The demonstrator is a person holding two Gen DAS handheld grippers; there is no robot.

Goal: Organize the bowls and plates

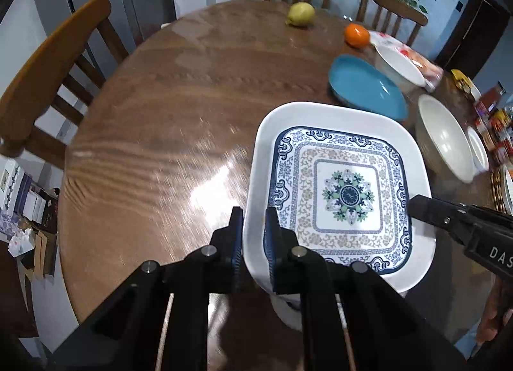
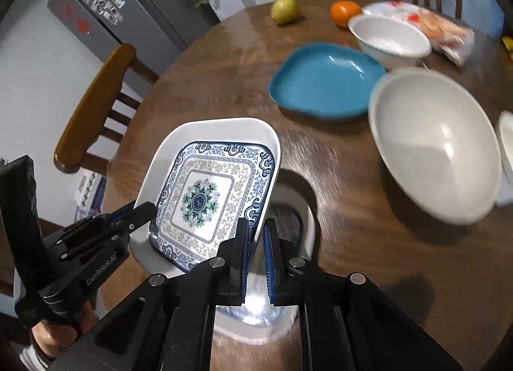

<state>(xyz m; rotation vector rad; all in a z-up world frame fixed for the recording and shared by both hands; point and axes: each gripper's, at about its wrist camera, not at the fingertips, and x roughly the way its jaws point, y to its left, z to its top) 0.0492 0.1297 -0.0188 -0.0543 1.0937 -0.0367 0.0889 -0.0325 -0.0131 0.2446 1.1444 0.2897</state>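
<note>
- Square patterned plate (image 1: 340, 197): white rim, blue and tan ornament; held above the surface (image 1: 154, 120), tilted, between both tongs. Its near part overhangs a white dish (image 2: 288, 316) on the surface below, near the near edge.
- Left tongs (image 1: 255, 242): clamped on the plate's left rim, one finger outside the rim, one inside.
- Right tongs (image 2: 256, 249): clamped on the plate's right rim, seen edge-on between the blue pads; in the left wrist view the tip rests on the plate's right rim.
- Hand (image 2: 61, 335): grips the left tool's handle at lower left of the right wrist view.
- Blue plate (image 2: 323, 82): flat on the surface beyond the held plate, toward the right edge; apart from the held plate.
- Large white bowl (image 2: 436, 146): just right of the blue plate, rims close or touching; cannot tell which.
- Smaller white bowl (image 2: 388, 37): behind the blue plate, against a plastic packet (image 2: 449, 34).
- Orange (image 2: 344, 13) and yellow-green fruit (image 2: 283, 10): near the far edge, apart from each other.
- Open room: the surface's left half and centre are bare wood, from the near left edge to the far edge.
- Chairs (image 1: 48, 82): one at the left edge, two at the far edge.
</note>
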